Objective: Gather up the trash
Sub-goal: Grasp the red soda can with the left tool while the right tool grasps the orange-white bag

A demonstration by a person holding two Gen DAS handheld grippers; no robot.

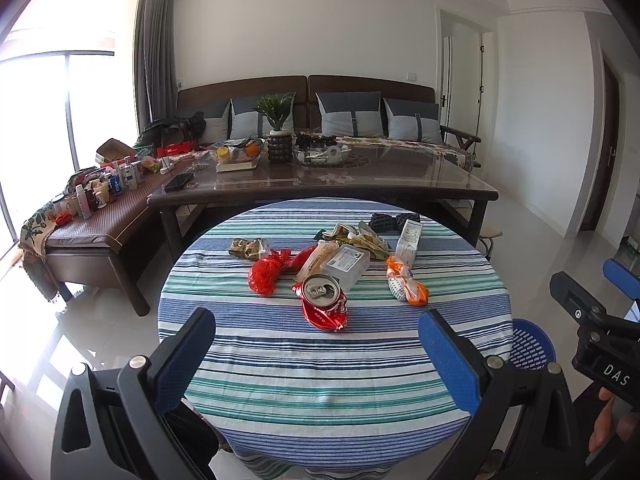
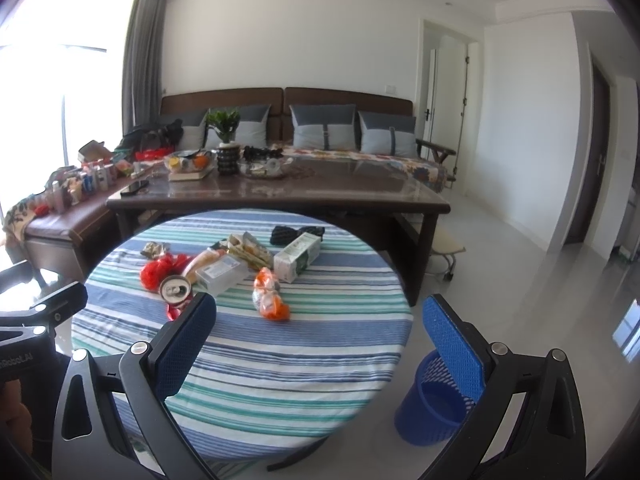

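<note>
Both grippers — left gripper (image 1: 316, 344), right gripper (image 2: 320, 332) — are held wide open, empty. The crushed red can (image 1: 323, 304) (nearest on the striped surface (image 1: 320, 380)) should be grasped across its flattened body, then carried to the blue wastebasket (image 2: 432, 412).

White walls (image 1: 360, 20), brown sofa (image 1: 308, 92), dark coffee table (image 1: 400, 184), bright window (image 1: 60, 80), glossy floor (image 1: 540, 248)

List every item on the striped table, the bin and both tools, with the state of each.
left tool: open, empty
right tool: open, empty
red soda can: crushed, tab opened
clear plastic box: lid on, lying flat
white carton: lying on its side
red plastic bag: crumpled
orange wrapper: crumpled
blue waste basket: upright on the floor, looks empty
</note>
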